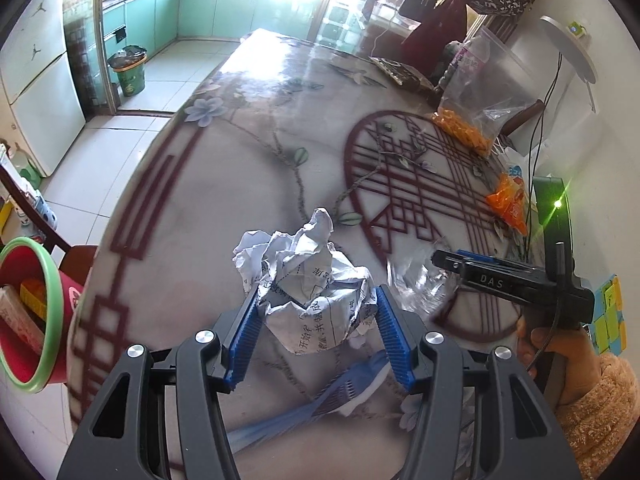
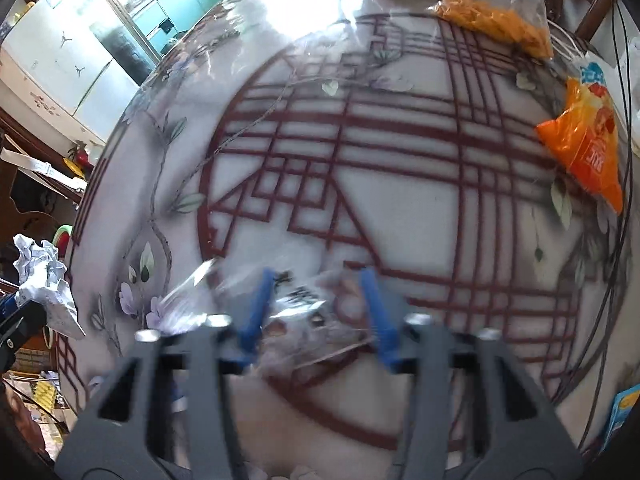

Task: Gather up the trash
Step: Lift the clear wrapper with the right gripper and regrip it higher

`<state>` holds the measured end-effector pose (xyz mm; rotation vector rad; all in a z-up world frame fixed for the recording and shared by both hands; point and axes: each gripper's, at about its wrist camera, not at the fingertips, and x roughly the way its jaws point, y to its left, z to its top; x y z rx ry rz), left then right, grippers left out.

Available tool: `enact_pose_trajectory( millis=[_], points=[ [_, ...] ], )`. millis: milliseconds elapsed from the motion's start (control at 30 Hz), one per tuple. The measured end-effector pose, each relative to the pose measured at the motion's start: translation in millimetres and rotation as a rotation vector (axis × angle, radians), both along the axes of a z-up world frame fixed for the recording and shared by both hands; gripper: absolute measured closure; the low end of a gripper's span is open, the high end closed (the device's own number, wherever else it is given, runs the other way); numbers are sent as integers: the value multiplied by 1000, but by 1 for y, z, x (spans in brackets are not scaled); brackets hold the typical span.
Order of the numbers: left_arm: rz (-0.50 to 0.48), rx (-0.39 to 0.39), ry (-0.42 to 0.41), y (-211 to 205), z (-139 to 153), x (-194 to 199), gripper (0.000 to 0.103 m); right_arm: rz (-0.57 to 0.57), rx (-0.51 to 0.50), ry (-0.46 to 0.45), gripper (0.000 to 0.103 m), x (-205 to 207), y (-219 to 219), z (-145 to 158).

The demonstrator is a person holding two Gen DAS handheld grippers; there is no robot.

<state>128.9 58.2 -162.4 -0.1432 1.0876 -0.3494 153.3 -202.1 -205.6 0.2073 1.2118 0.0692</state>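
The patterned tabletop point(image 1: 256, 168) lies bare across its middle and far left, open for passing. Its right edge is crowded: a clear bag of orange snacks point(image 1: 476, 108), an orange packet point(image 1: 510, 204), dangling cables point(image 1: 536, 152).

Home dining area: patterned table point(image 1: 256, 184), fridge point(image 1: 36, 92), kitchen cabinets point(image 1: 160, 16).

both wrist views close over table point(image 1: 248, 184)

Round table point(image 1: 248, 152), glossy, printed with dark red lattice and pale flowers. Clear zip bag of orange snacks point(image 1: 476, 120) along its far right rim, orange snack packet point(image 2: 588, 148) nearer, clear plastic wrapper point(image 2: 296, 304) lying near the front edge.
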Motion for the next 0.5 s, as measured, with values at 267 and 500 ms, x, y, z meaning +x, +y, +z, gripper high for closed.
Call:
enact_pose_trajectory(
  millis=[267, 500],
  points=[
    [-8, -9, -2, 21, 2, -6, 50, 6, 64, -35, 102, -14, 16, 13],
    [-11, -23, -16, 44, 8, -14, 50, -89, 111, -90, 39, -38, 10, 36]
  ],
)
